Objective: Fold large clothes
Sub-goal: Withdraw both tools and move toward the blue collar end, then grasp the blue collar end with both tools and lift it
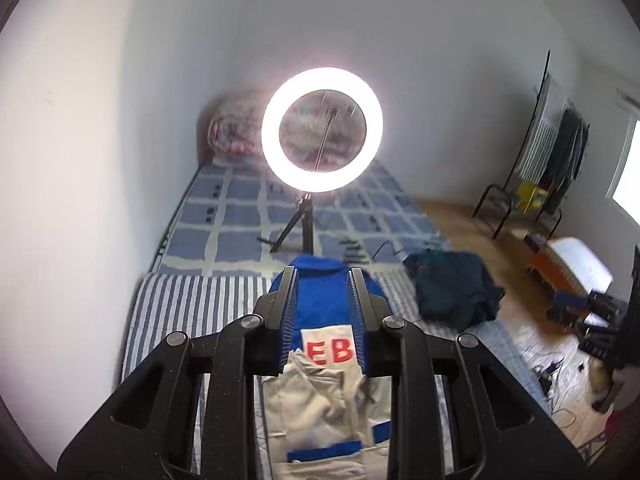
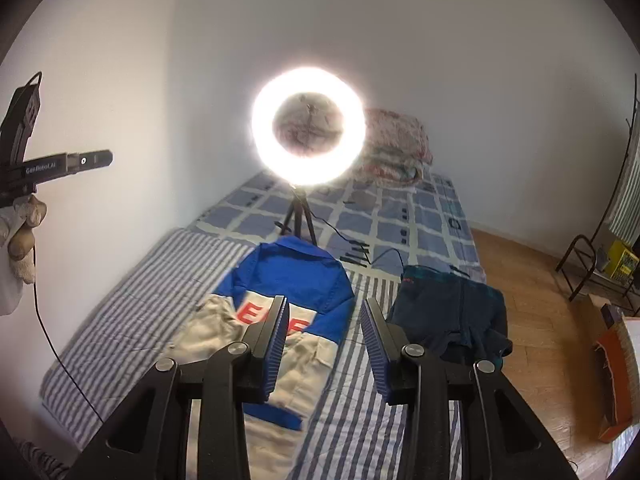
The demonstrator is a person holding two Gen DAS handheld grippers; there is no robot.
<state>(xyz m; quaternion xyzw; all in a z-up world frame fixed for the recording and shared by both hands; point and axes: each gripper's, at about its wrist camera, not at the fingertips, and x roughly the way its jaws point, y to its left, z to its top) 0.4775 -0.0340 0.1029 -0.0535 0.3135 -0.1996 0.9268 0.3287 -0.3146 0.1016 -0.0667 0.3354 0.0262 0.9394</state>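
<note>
1. Fingers of left gripper: narrow gap, nothing pinched; gripper is up in the air above the bed.
2. Right gripper: fingers set wider, nothing betw. them, also off the bed.
3. In right wrist view a gloved hand holds the left gripper at far left, in front of the wall.
4. Jacket, blue top, beige lower part, red letters on white band: lies on striped sheet, abt mid-bed, collar twd the ring light.
5. Dark garment: crumpled, just beside jacket, at the bed's floor-side edge, not touching it.
6. Ring light on tripod stands on checked cover beyond jacket; rolled quilt at the far end by the wall.
7. Containers: orange box on floor at right, yellow crate under clothes rack; contents of both can't tell.
</note>
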